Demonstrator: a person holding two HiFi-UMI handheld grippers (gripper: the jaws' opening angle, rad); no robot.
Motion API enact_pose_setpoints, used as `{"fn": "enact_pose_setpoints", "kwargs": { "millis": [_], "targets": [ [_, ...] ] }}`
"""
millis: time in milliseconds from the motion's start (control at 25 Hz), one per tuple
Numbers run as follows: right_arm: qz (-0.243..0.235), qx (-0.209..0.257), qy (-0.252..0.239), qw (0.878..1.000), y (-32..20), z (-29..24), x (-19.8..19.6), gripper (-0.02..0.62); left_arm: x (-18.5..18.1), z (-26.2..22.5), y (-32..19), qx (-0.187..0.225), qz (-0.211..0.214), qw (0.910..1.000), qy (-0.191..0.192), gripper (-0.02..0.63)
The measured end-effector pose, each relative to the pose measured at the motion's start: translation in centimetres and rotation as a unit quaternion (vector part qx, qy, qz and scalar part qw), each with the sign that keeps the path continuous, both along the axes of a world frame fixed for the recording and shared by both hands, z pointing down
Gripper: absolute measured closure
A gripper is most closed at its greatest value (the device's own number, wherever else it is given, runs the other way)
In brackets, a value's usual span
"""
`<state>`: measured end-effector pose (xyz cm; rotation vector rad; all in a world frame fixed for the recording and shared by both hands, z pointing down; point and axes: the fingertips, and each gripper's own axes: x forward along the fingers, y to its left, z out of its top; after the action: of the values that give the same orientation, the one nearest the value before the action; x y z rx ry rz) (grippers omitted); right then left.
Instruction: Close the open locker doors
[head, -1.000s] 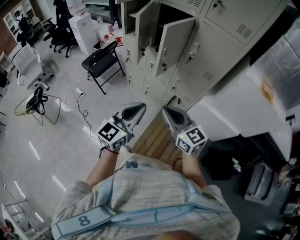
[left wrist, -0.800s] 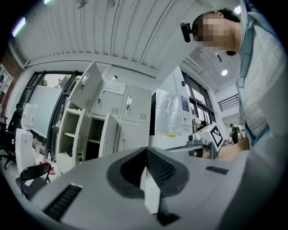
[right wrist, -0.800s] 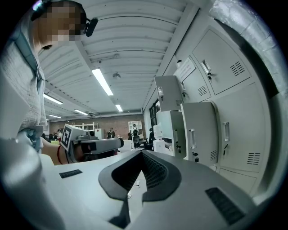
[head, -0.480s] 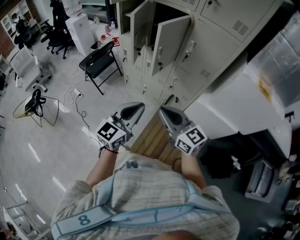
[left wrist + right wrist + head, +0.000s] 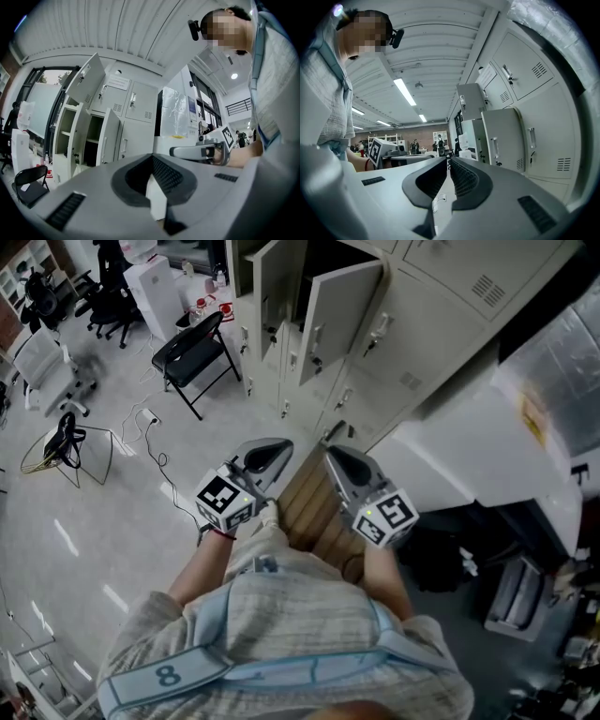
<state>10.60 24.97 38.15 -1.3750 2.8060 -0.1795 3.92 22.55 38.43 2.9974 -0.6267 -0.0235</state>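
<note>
The cream lockers [image 5: 422, 343] stand ahead in the head view, with two doors swung open: a left door [image 5: 272, 282] and a right door [image 5: 339, 315]. Both grippers hang well short of them, at waist height. My left gripper [image 5: 274, 448] is shut with nothing in it, and so is my right gripper [image 5: 331, 454]. In the left gripper view the closed left gripper [image 5: 152, 158] points at the open doors [image 5: 108, 138], one upper door [image 5: 89, 77] also standing open. The right gripper [image 5: 448, 161] looks past an open door [image 5: 504, 140].
A black folding chair [image 5: 192, 351] stands left of the lockers, with cables [image 5: 150, 442] on the floor and office chairs [image 5: 52, 367] farther left. A slatted wooden board [image 5: 314, 507] lies at my feet. A large white wrapped machine [image 5: 487, 456] fills the right side.
The lockers and folding chair have slid slightly up and left in the head view as I move toward them. Both grippers stay shut, side by side.
</note>
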Motion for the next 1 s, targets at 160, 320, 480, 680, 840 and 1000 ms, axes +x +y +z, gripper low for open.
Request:
{"fn": "enact_pose_setpoints", "kwargs": {
  "millis": [160, 320, 480, 680, 840, 1000],
  "targets": [
    [0.001, 0.01, 0.015, 1.0, -1.8, -0.5, 0.8, 0.591, 0.5, 0.0, -2.2, 0.002, 0.003, 1.0, 0.006, 0.603],
    [0.002, 0.004, 0.027, 1.0, -4.1, -0.5, 1.5, 0.591, 0.9, -0.3, -5.1, 0.006, 0.004, 0.9999, 0.015, 0.603],
    [0.001, -0.008, 0.026, 1.0, -7.3, -0.1, 1.8, 0.591, 1.6, -0.2, -8.1, 0.006, 0.008, 0.9998, 0.019, 0.603],
    [-0.011, -0.015, 0.029, 0.999, -11.6, 0.4, 1.7, 0.589, 2.1, 0.2, -12.1, 0.007, 0.009, 0.9998, 0.016, 0.603],
    [-0.017, -0.02, 0.035, 0.999, -15.1, 0.6, 1.7, 0.589, 1.9, 0.1, -15.7, 0.012, 0.005, 0.9998, 0.014, 0.603],
    [-0.015, -0.025, 0.039, 0.999, -18.2, 1.0, 1.5, 0.571, 1.3, 0.1, -19.0, 0.013, 0.001, 0.9998, 0.013, 0.603]
  ]
}}
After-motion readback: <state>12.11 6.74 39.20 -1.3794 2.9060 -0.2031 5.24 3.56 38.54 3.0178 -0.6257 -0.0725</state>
